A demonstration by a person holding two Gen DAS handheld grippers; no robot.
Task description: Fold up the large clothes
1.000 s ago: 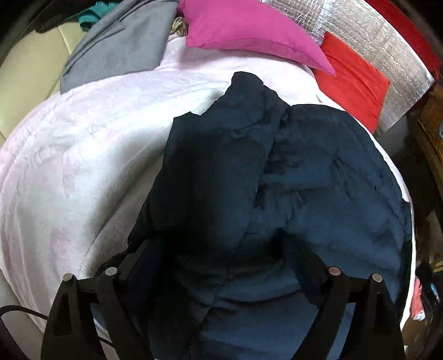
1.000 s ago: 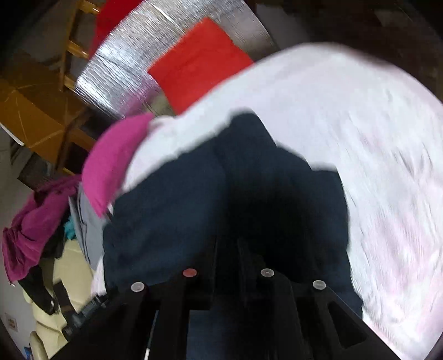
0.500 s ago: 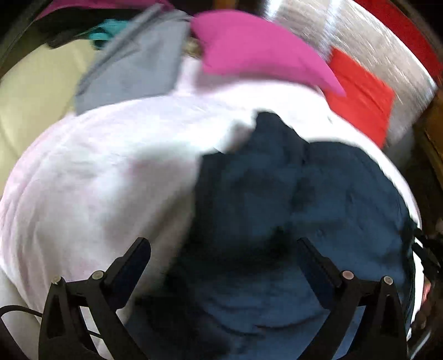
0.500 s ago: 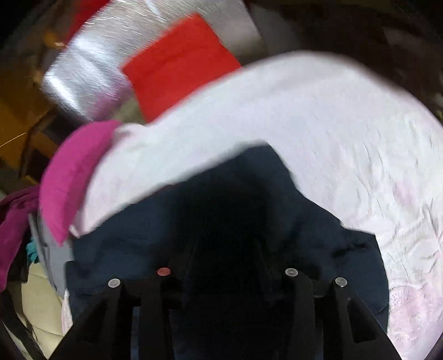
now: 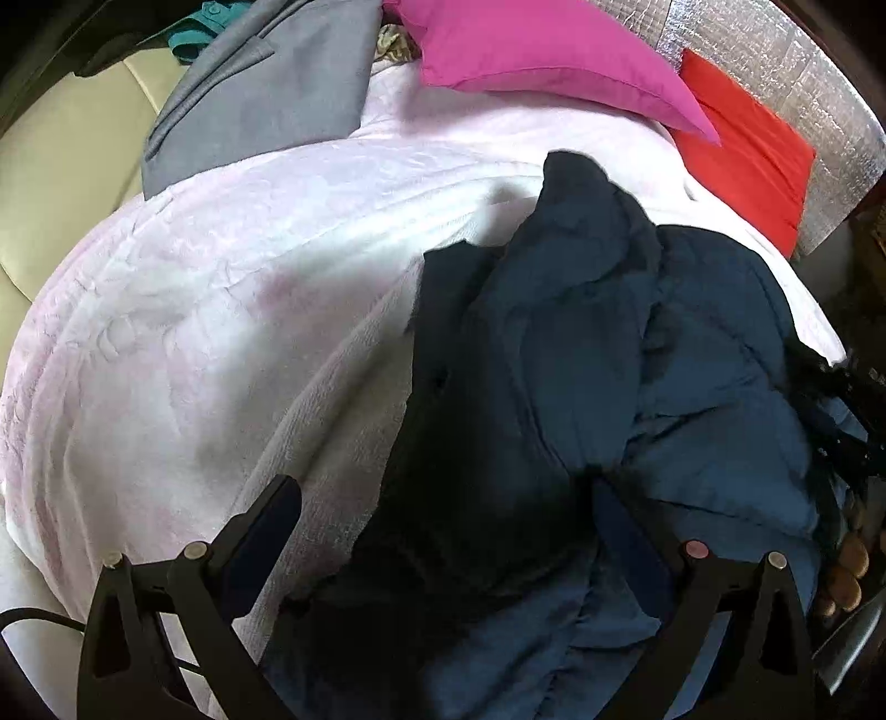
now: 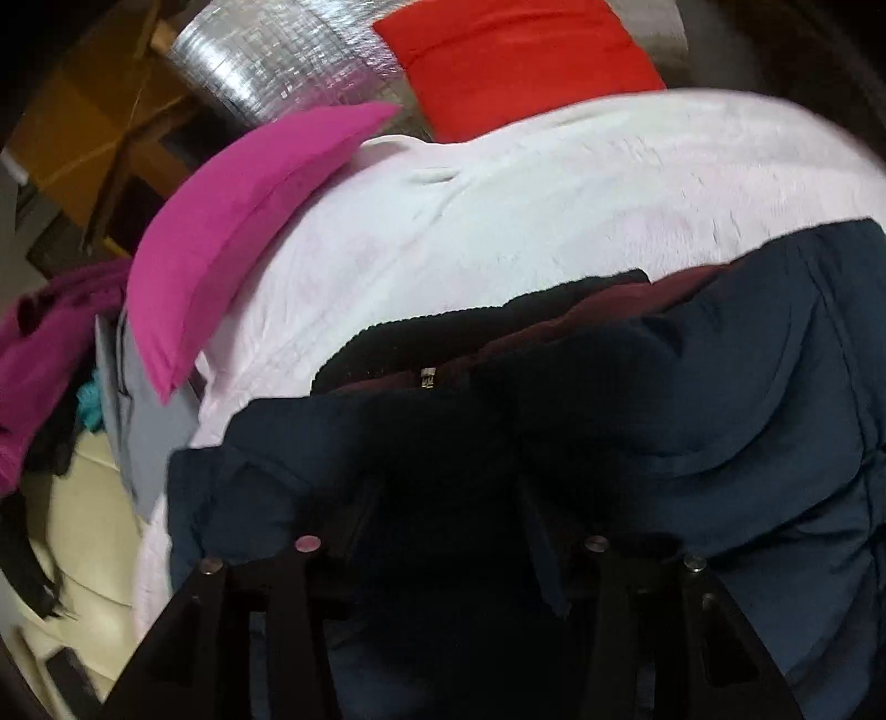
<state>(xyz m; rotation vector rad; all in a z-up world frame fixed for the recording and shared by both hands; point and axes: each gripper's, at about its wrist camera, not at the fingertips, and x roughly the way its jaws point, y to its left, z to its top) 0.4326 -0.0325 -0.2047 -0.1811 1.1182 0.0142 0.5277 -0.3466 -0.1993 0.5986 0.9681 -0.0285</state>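
two wide-spread fingers of the left gripper point(image 5: 446, 498) hang over the navy jacket point(image 5: 598, 354), holding nothing; the jacket lies crumpled on a pale pink blanket point(image 5: 232, 310) below a magenta pillow point(image 5: 531, 50). in the right wrist view, the right gripper point(image 6: 448, 515) is opening, jacket fabric dark and unclear between its fingers.
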